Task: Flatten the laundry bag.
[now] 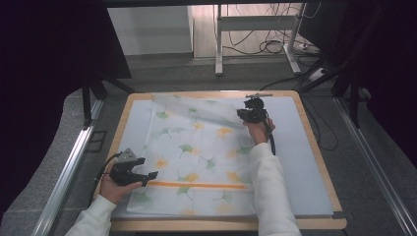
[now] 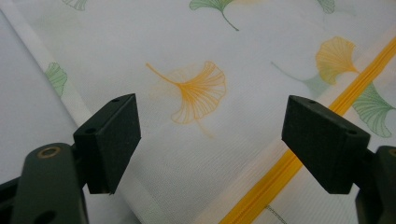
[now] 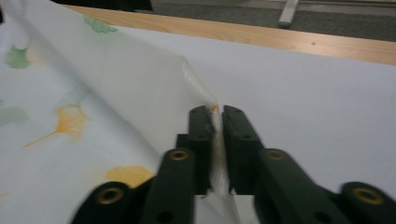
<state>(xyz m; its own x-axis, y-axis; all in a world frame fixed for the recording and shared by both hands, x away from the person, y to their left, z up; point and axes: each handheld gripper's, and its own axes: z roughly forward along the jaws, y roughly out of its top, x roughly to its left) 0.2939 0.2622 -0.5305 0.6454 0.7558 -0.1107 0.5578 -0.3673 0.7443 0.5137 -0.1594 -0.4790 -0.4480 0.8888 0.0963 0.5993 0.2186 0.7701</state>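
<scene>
A white cloth [image 1: 196, 152] printed with green and orange ginkgo leaves lies spread on a pale mat [image 1: 295, 162]. An orange zipper [image 1: 196, 185] runs across its near part. My right gripper [image 1: 243, 114] is at the cloth's far right corner and is shut on that corner, which stands up between the pads in the right gripper view [image 3: 218, 140]. From there the cloth [image 3: 116, 93] slopes down to the left. My left gripper [image 1: 147, 169] sits at the cloth's near left edge, open, with nothing between its pads. It hovers over the cloth [image 2: 210, 56] and the zipper [image 2: 289, 163].
The mat covers a wooden table [image 1: 317, 147], whose rim shows in the right gripper view [image 3: 280, 39]. Bare mat lies right of the cloth. Beyond the table stand a metal desk frame [image 1: 219, 44], floor cables [image 1: 265, 46] and dark curtains at both sides.
</scene>
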